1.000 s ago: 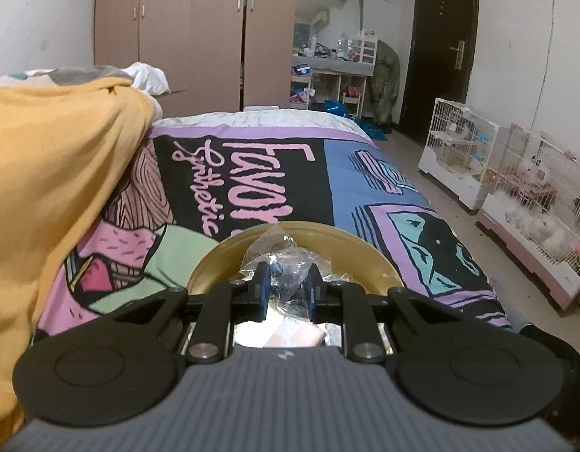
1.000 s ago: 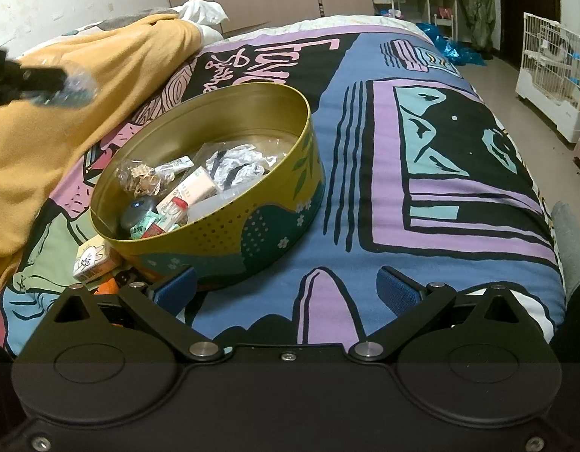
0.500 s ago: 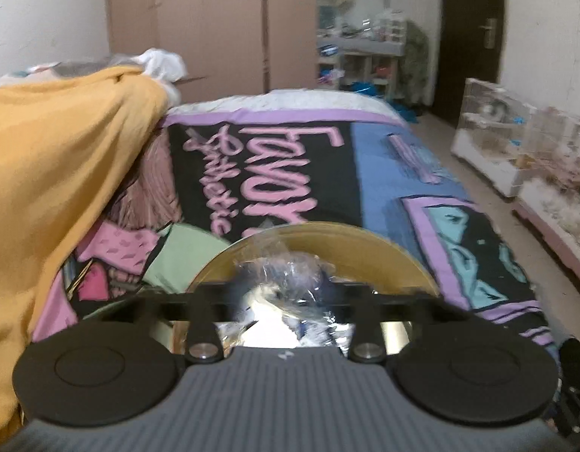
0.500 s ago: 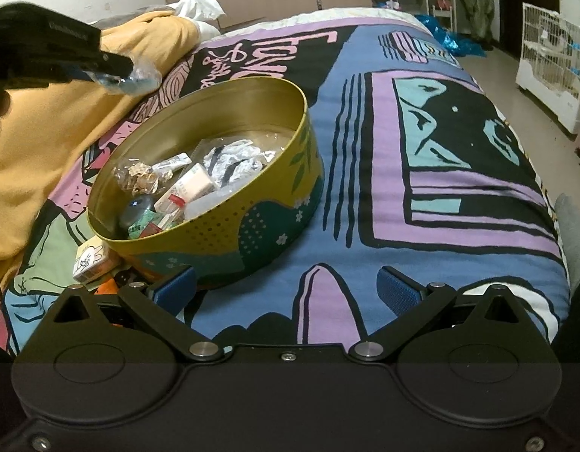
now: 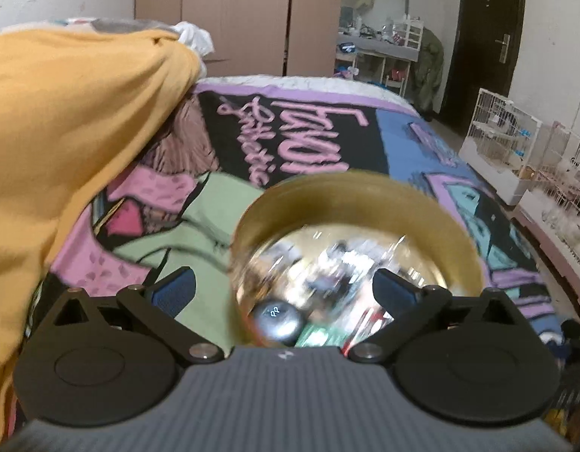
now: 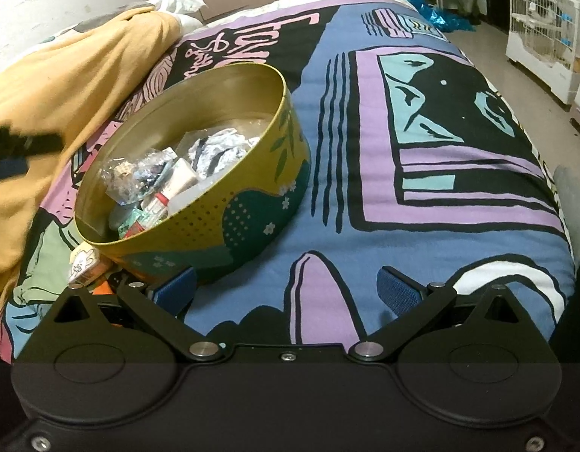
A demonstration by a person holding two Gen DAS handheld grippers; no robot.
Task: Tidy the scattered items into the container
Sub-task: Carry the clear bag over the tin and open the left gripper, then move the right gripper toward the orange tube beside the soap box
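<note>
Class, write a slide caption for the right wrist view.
Open right gripper waits beside a round tin of packets on a patterned bedspread.

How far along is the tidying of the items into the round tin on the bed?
Mostly done: the tin holds many packets. In hand: nothing; the left hand-held gripper is opening, empty, over the tin. Left: a small box beside the tin, near the open right hand-held gripper.

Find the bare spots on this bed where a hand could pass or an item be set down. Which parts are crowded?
Free: the bedspread right of the round tin, out to the bed's edge. Crowded: the tin's inside, full of packets; its near-left foot, where a small box lies; and the left side under the yellow blanket.
</note>
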